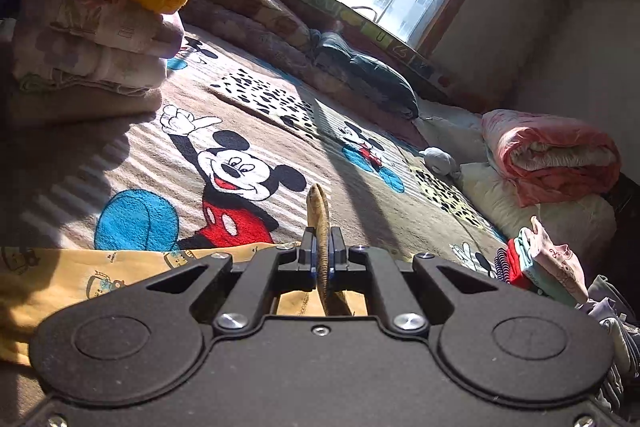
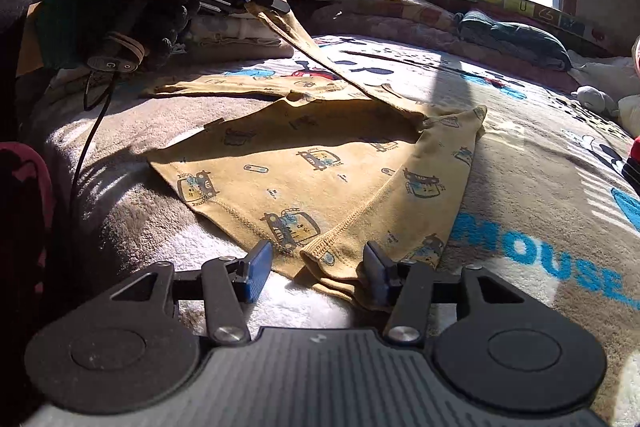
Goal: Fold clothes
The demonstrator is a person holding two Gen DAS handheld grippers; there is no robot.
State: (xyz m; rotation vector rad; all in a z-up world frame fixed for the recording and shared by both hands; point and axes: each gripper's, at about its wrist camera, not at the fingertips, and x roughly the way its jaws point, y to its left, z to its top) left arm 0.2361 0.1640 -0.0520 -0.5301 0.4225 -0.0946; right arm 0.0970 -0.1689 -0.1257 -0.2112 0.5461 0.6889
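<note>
On the left, our left tongs (image 2: 276, 5) are pinched tight on one sleeve (image 2: 316, 51) of the yellow shirt (image 2: 320, 155). The sleeve is lifted off the bed and pulled into a tight line up toward ten o'clock. The rest of the shirt lies flat on the mouse blanket (image 2: 540, 219), in the middle of the bed.

We think the job now is to fold this sleeve over the shirt's body. We should keep the sleeve pulled smooth, carry it across, and lay it down flat with no bumps.

Over at the right, our right tongs (image 2: 318, 269) are wide open, one finger on each side of the near sleeve end (image 2: 324, 257) at six o'clock. They hold nothing. They could press the shirt down so it does not slide.

We cannot see the shirt's far side well, because dark shadow covers it. The stack of folded clothes (image 1: 100, 27) at ten o'clock is cut off at the picture's edge.
</note>
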